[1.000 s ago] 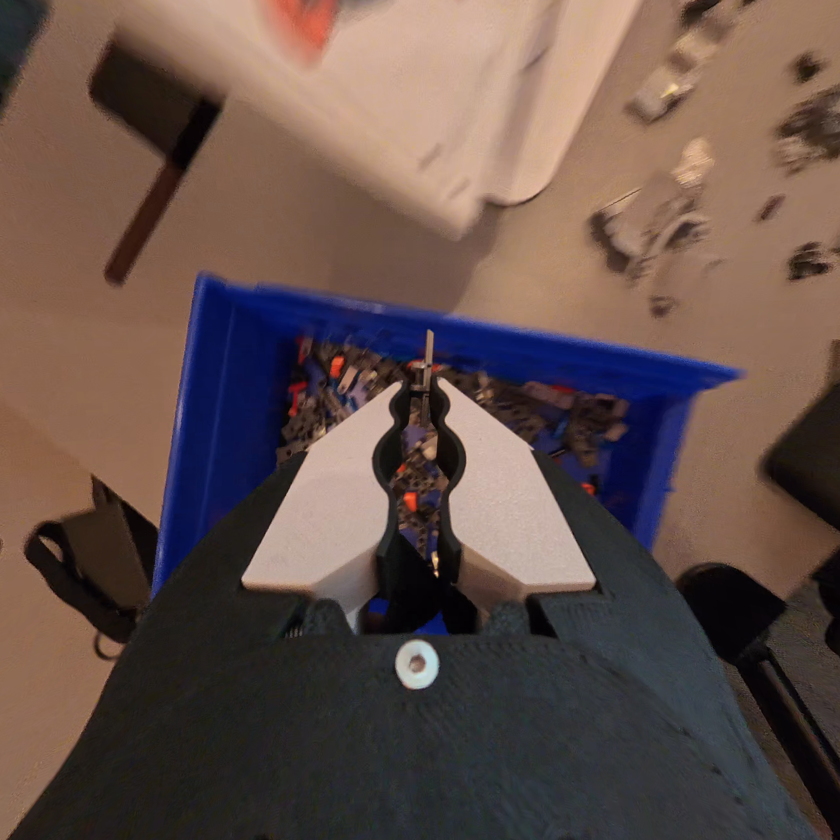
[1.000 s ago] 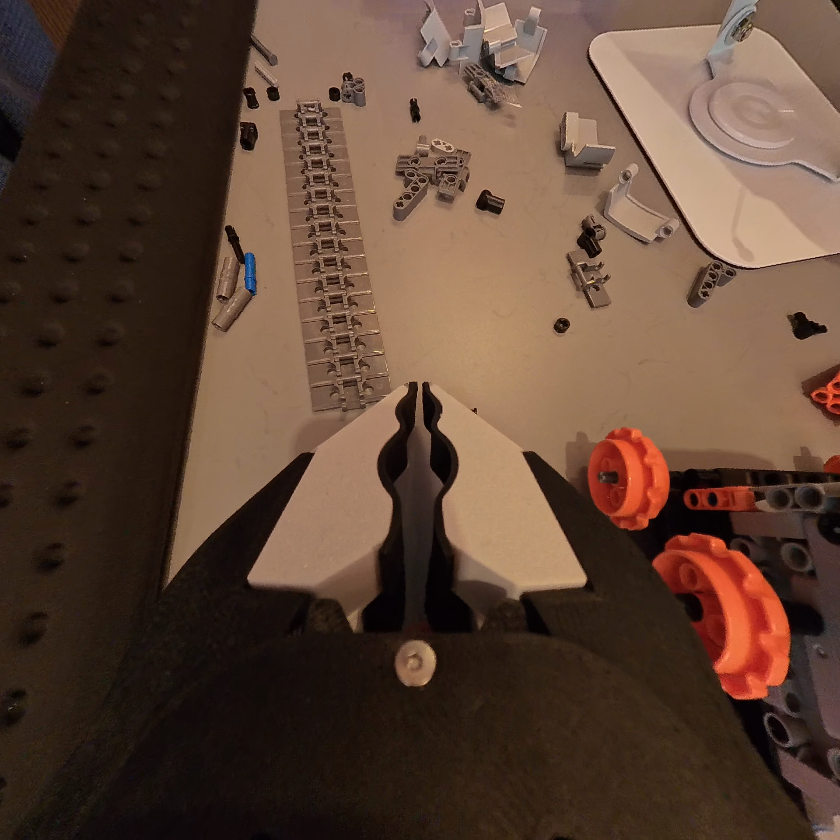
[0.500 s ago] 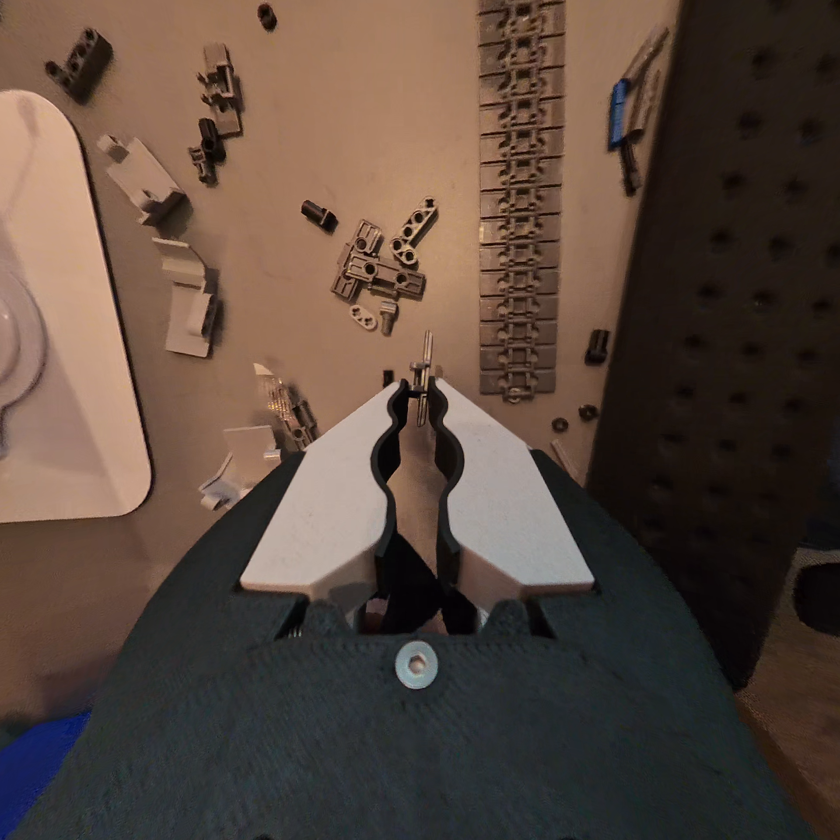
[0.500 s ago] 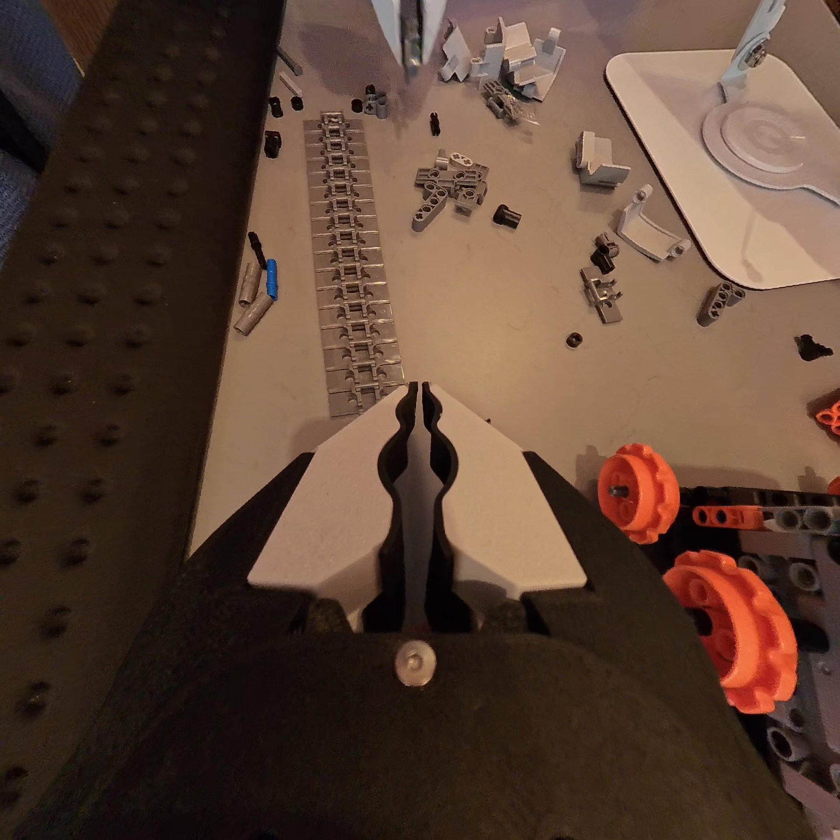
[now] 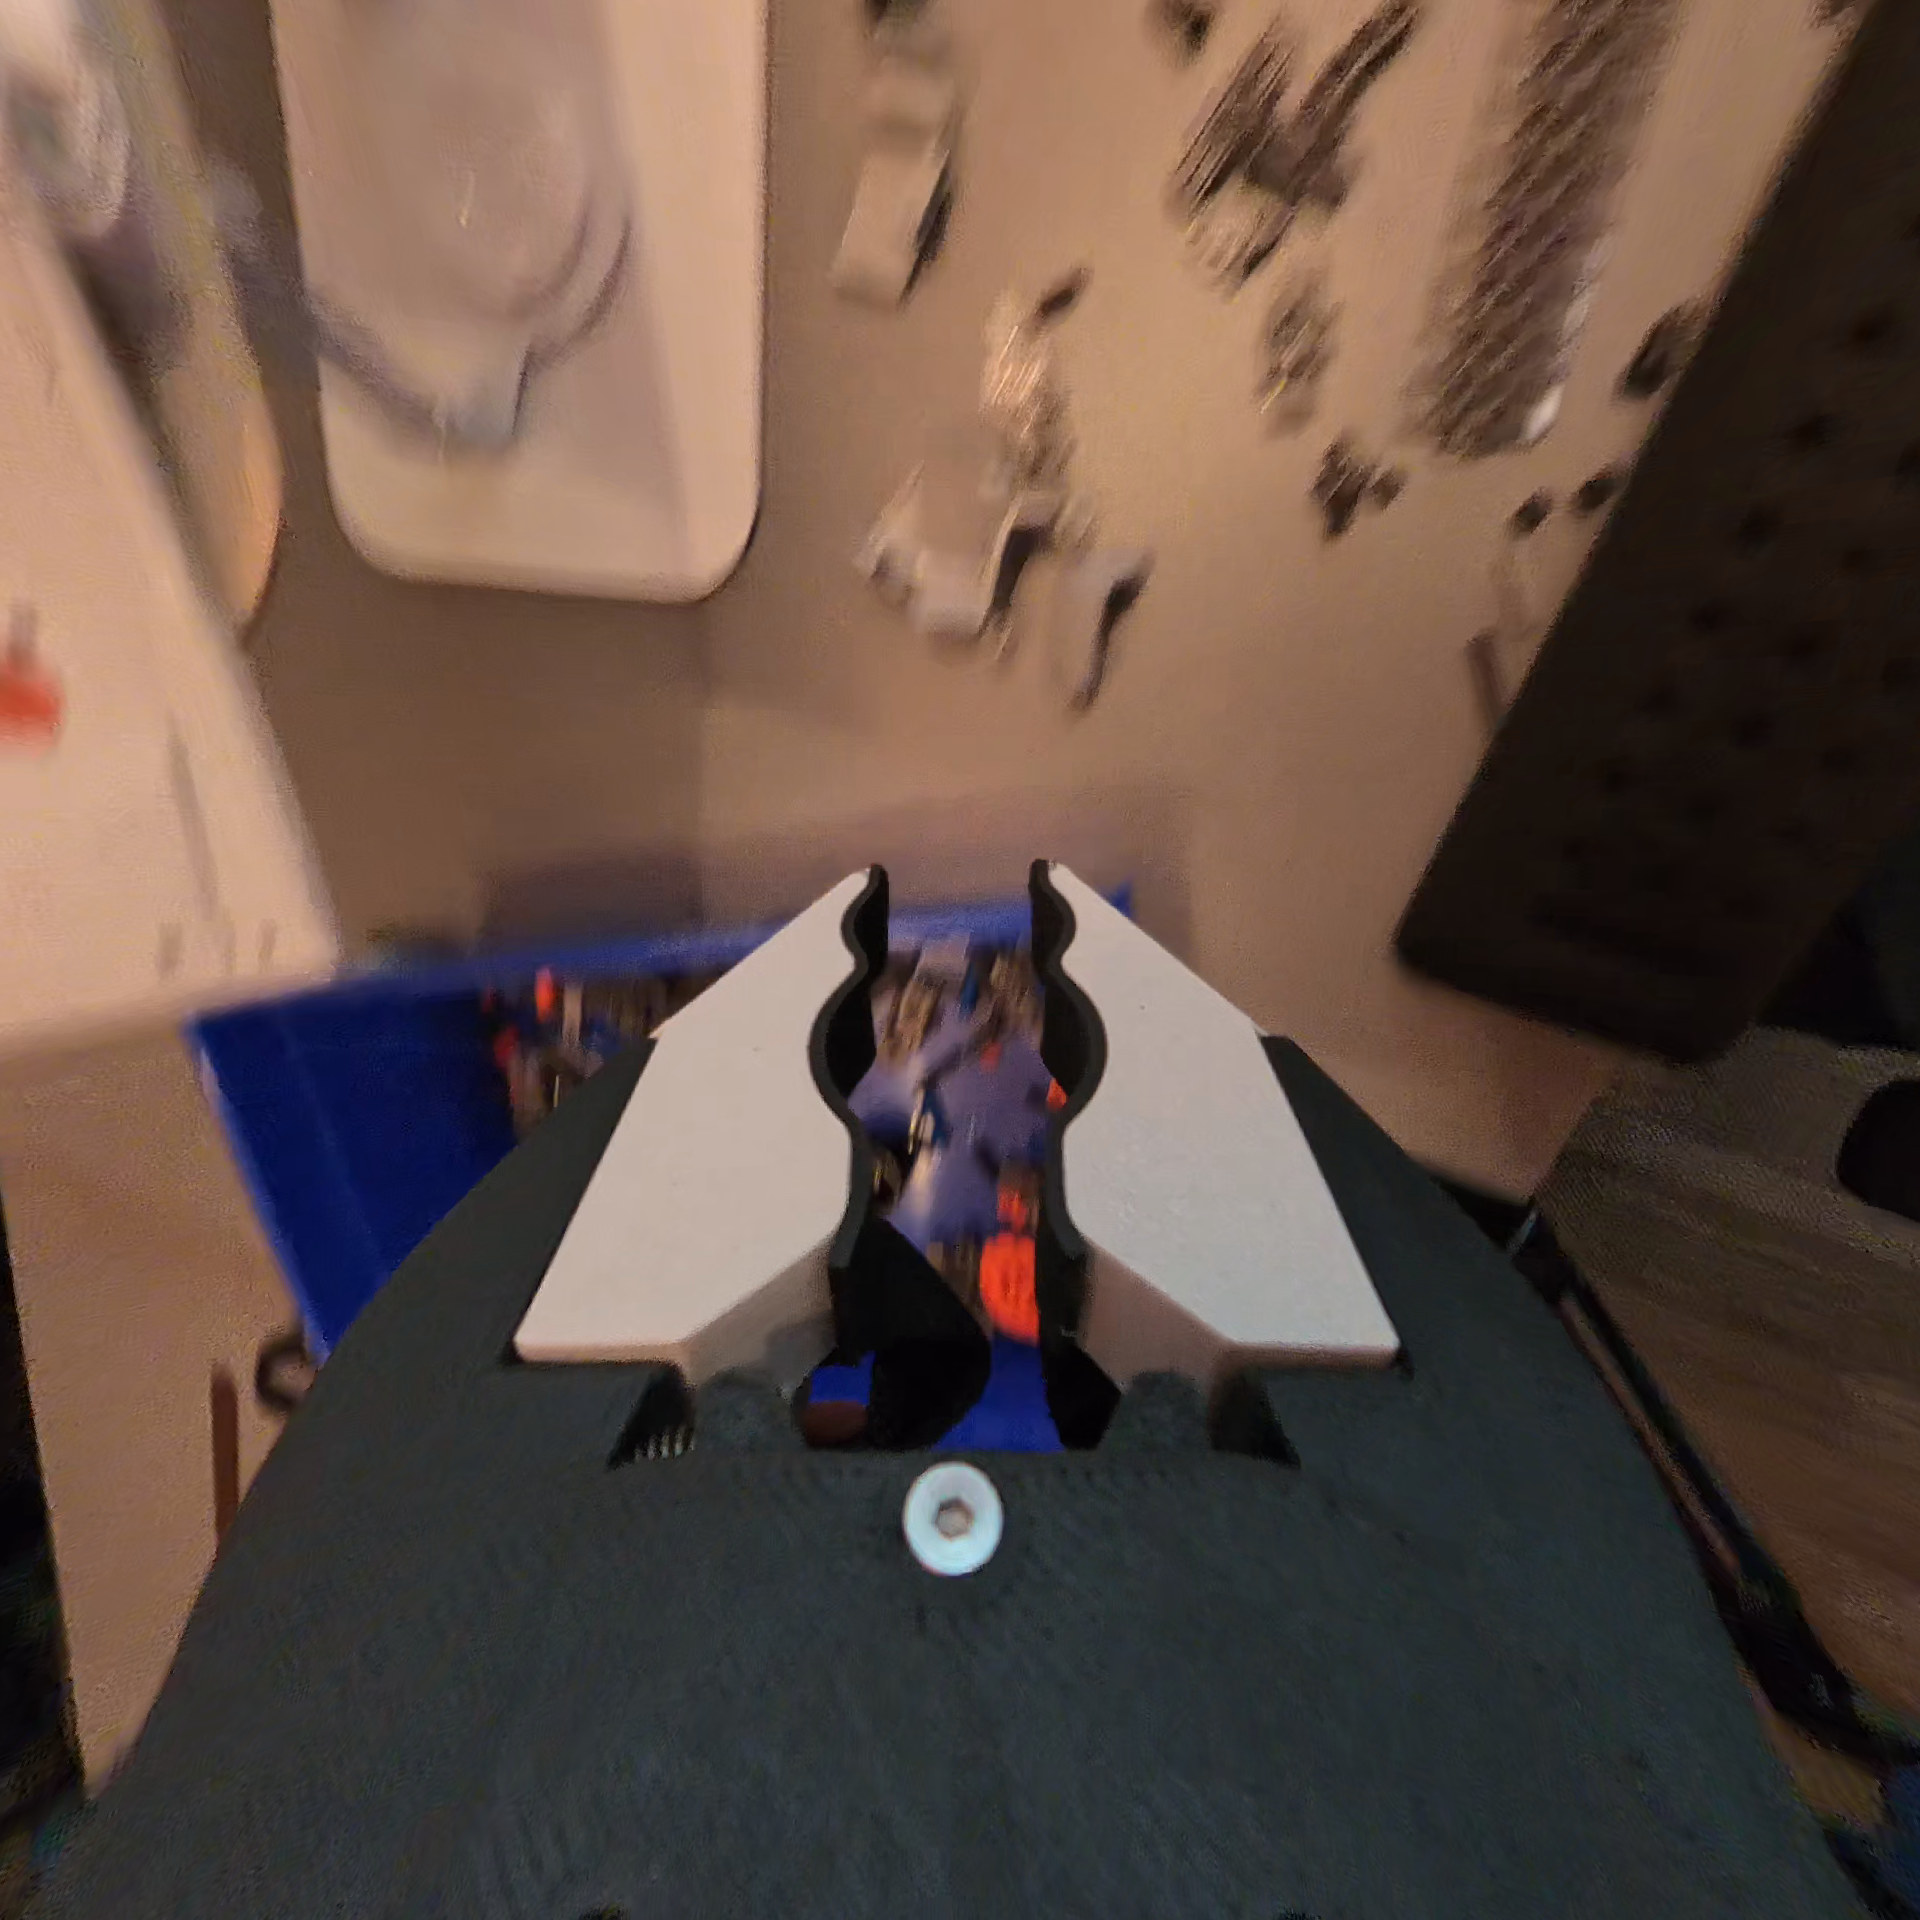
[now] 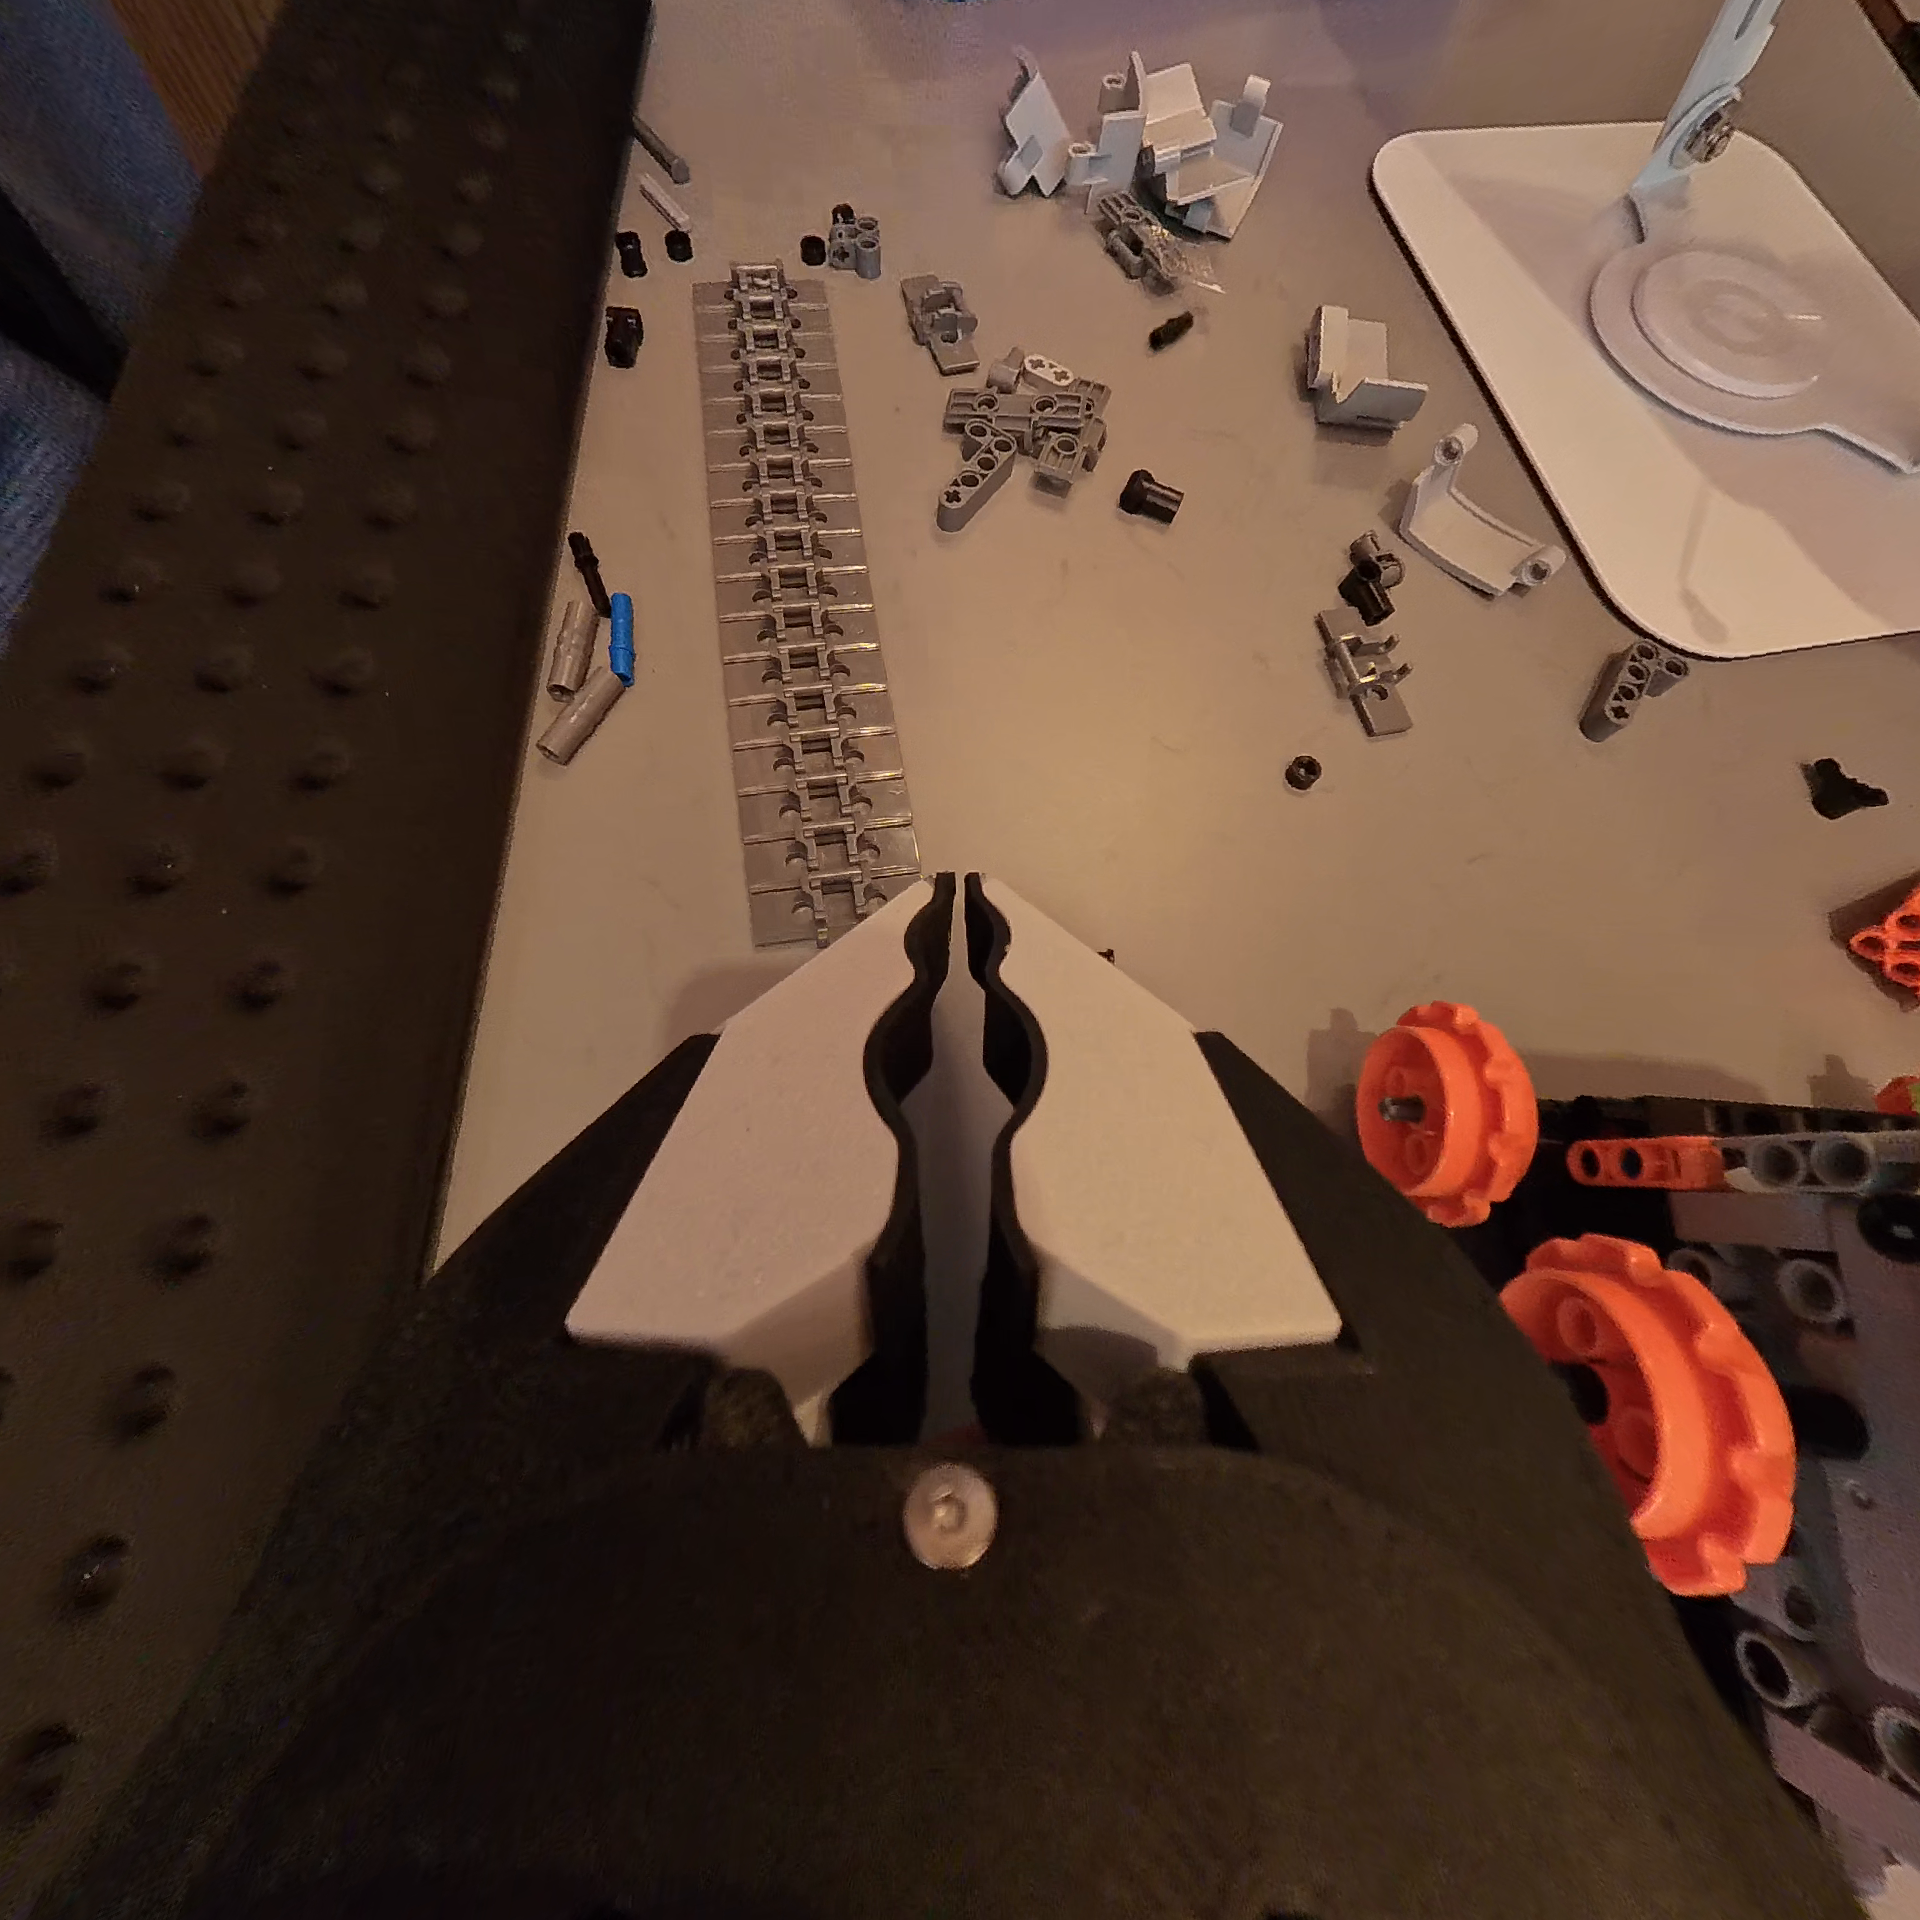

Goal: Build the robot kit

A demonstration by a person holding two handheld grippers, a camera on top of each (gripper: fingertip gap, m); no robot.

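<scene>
My left gripper (image 5: 958, 883) is open with nothing between its fingers. It hovers over a blue bin (image 5: 343, 1122) full of small black, grey, blue and orange building parts; the view is blurred by motion. My right gripper (image 6: 951, 883) is shut with nothing in it, just above the near end of a long grey track strip (image 6: 795, 582) that lies flat on the table. A small grey piece (image 6: 940, 322) lies to the right of the strip's far end.
A black studded plate (image 6: 260, 623) runs along the left. Loose grey and black parts (image 6: 1023, 416) are scattered beyond the strip. A white stand base (image 6: 1662, 343) sits at the far right. A model with two orange toothed wheels (image 6: 1444, 1112) stands at the near right. Some 35 cm of space lies between my two pairs of fingers. The small grey piece (image 6: 940, 322) is about equally far from each gripper, around 20 cm.
My left gripper carried a small grey piece from the bin to the table, opened and let it go, then swung back over the bin. My right gripper stayed shut and drifted slightly.
</scene>
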